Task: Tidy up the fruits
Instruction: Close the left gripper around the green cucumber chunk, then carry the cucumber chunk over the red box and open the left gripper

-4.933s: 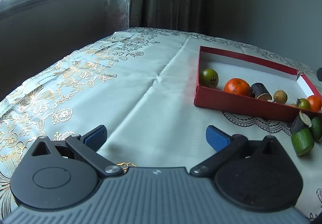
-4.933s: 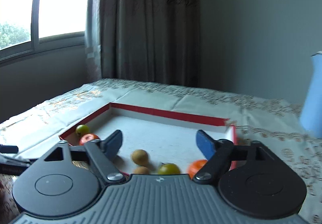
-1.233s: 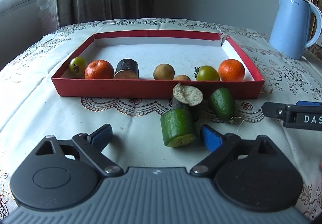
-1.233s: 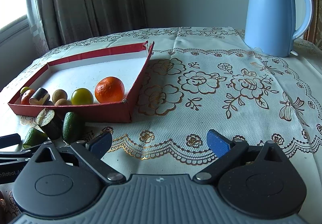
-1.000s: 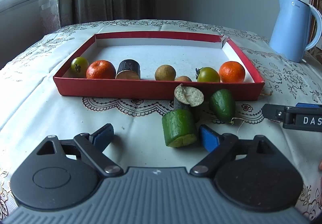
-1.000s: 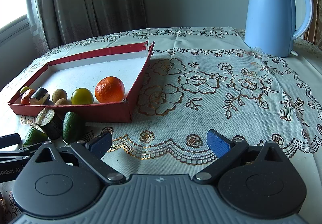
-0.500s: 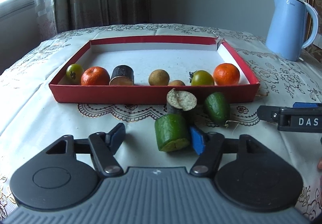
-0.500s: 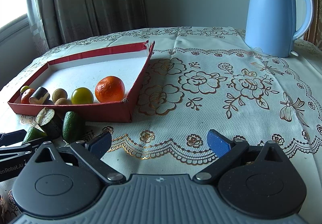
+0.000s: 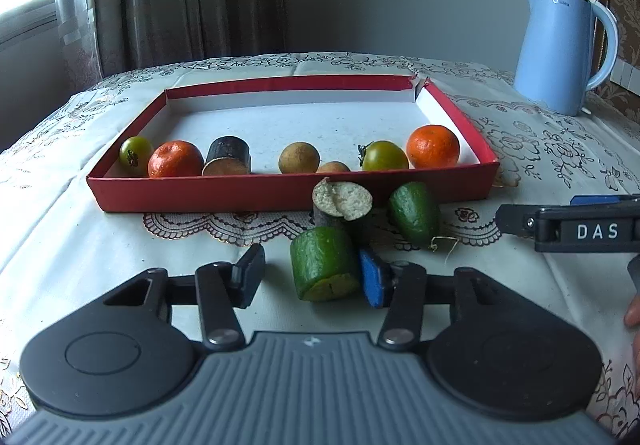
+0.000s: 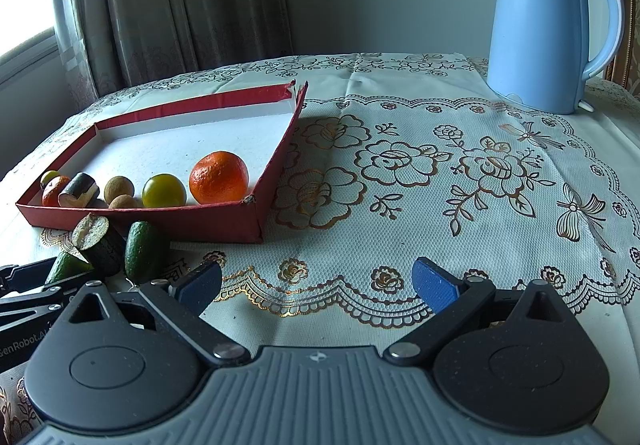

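Note:
A green cut chunk point(image 9: 324, 269) lies on the tablecloth between the fingers of my left gripper point(image 9: 312, 273). Its jaws are closing: the right blue pad point(image 9: 372, 279) is at the chunk's side, while the left pad point(image 9: 250, 273) still stands off it. Behind the chunk are a dark piece with a pale cut face point(image 9: 342, 201) and a rounded green piece point(image 9: 414, 213). The red tray point(image 9: 280, 195) beyond holds two oranges, two green tomatoes, a dark chunk and small brown fruits. My right gripper point(image 10: 316, 285) is open over bare cloth, right of the tray point(image 10: 256, 221).
A blue kettle point(image 10: 548, 25) stands at the back right of the table. The other gripper's finger point(image 9: 560, 225) reaches in from the right, level with the loose pieces. A fingertip shows at the right edge. Curtain and window are behind the tray.
The left gripper's fingers have drawn in from wide apart to close around the green chunk. The right gripper's view is unchanged.

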Demonstrator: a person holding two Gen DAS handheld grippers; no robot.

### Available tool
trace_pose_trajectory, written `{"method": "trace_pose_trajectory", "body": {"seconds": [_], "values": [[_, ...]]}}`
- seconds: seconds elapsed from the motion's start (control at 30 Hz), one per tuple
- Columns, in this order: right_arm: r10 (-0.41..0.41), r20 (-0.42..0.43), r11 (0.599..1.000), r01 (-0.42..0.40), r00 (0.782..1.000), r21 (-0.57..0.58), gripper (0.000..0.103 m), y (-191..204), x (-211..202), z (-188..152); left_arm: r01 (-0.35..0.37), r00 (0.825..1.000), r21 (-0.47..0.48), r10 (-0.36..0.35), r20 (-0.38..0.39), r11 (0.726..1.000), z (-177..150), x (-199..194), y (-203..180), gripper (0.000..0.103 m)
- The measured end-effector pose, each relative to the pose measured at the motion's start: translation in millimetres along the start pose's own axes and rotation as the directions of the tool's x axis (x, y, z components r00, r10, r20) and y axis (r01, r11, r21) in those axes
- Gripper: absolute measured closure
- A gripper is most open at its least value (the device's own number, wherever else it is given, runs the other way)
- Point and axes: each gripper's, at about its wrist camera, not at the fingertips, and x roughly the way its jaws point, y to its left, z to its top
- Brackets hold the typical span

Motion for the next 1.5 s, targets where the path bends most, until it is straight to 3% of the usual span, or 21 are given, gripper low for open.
{"method": "trace_pose_trajectory", "body": {"seconds": [0.3,1.03,1.13,1.3,1.5], "values": [[0.001,0.001,1.000,-0.001,1.000,0.001,0.001,0.0,-0.1,0.0,0.028,1.000,0.015,-0.028,0.012,1.000,-2.8,-3.6,-2.4,0.071],[0.003,0.001,1.000,-0.003,1.000,0.003,0.000,-0.1,0.5,-0.1,-0.017,0.997,0.009,0.017,0.071,1.000,-7.3,-24.7,15.4,0.073],[0.001,0.001,1.000,-0.001,1.000,0.001,0.000,-0.5,0.3,0.0,-0.038,0.994,0.016,0.037,0.101,0.999,6.6,-31.1,24.5,0.073],[0.001,0.001,1.000,-0.001,1.000,0.001,0.000,0.0,0.1,0.1,-0.073,0.981,0.021,0.068,0.180,0.997,61.0,-31.6,32.9,0.073],[0.005,0.001,1.000,-0.005,1.000,0.002,0.000,0.4,0.1,0.2,-0.120,0.983,0.002,0.118,0.141,0.993,105.8,19.2,35.4,0.073]]}}
